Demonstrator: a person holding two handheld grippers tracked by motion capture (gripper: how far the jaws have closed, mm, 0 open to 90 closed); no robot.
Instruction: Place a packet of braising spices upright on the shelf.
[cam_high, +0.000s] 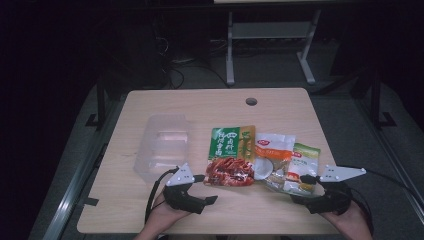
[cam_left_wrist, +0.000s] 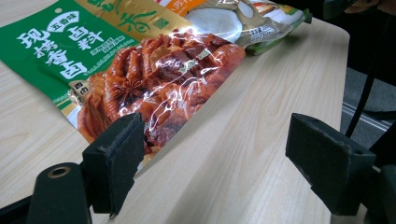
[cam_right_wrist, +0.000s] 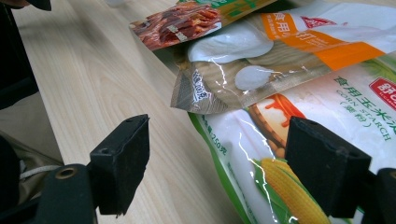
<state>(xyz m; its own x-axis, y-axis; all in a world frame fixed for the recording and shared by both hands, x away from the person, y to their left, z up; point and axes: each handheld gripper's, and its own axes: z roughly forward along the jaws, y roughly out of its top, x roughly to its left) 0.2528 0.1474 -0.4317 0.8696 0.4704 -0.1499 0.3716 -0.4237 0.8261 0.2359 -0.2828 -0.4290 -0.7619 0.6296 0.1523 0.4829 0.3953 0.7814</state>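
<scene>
Three food packets lie overlapped on the wooden table (cam_high: 150, 210): a green and red spice packet (cam_high: 231, 157), a white and orange packet (cam_high: 272, 155) and a green corn starch packet (cam_high: 303, 167). My left gripper (cam_high: 206, 189) is open at the near corner of the spice packet (cam_left_wrist: 140, 79), whose edge lies just past my left jaw, with bare table (cam_left_wrist: 261, 130) between the jaws. My right gripper (cam_high: 300, 189) is open low over the near end of the corn starch packet (cam_right_wrist: 327, 107). The white and orange packet (cam_right_wrist: 280, 51) overlaps it beyond.
A clear plastic container (cam_high: 162, 145) stands left of the packets. A round cable hole (cam_high: 251, 101) sits near the table's far edge. Cables trail from both grippers toward the near edge. Behind the table stand the legs of another table (cam_high: 230, 50).
</scene>
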